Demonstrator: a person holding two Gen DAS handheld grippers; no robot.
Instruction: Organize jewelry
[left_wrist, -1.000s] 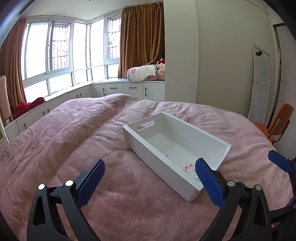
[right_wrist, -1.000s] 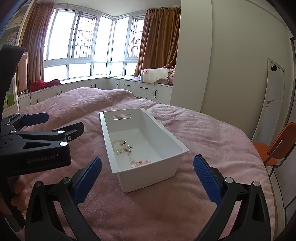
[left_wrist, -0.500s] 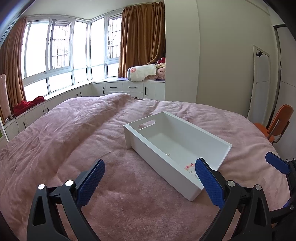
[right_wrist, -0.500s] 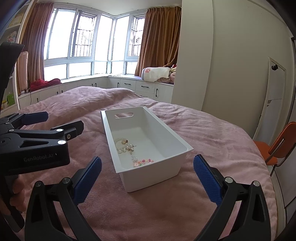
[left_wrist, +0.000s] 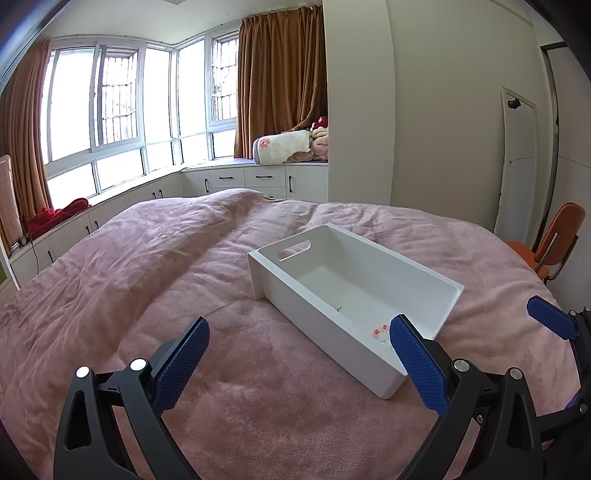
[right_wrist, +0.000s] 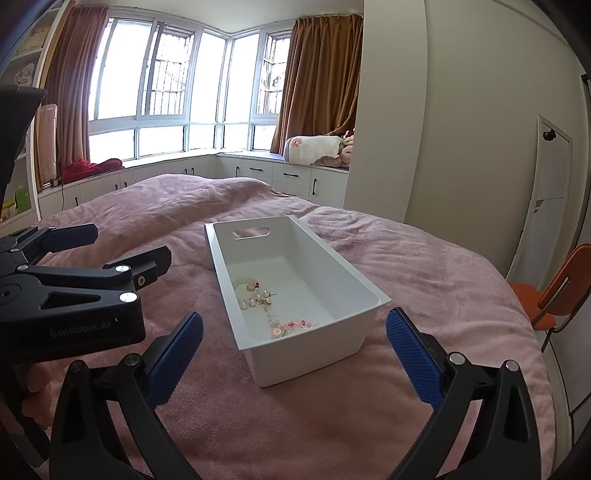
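Note:
A white rectangular bin (right_wrist: 236, 295) with a handle slot lies on the pink bedspread (right_wrist: 332, 406). Inside it are a pearl bracelet (right_wrist: 255, 297) and a pink flower-bead strand (right_wrist: 291, 326). From the left wrist view the bin (left_wrist: 325, 325) shows only a few pink beads (left_wrist: 378, 330) near its close end. My left gripper (left_wrist: 299, 363) is open and empty, short of the bin and to its left. My right gripper (right_wrist: 293, 360) is open and empty, with the bin's near end between its fingers' line of sight. The left gripper (right_wrist: 110, 243) also appears at the left of the right wrist view.
The pink bedspread (left_wrist: 147, 277) spreads wide to the left of the bin. An orange chair (right_wrist: 554, 295) stands off the bed's right side. Window-seat cabinets (left_wrist: 240, 181) with a rolled blanket (left_wrist: 284, 147) run along the far wall. A hand (right_wrist: 33, 387) holds the left gripper.
Both grippers have drawn back slightly and lifted, so the bin sits a little farther and lower-right in view. Both stay open and empty.

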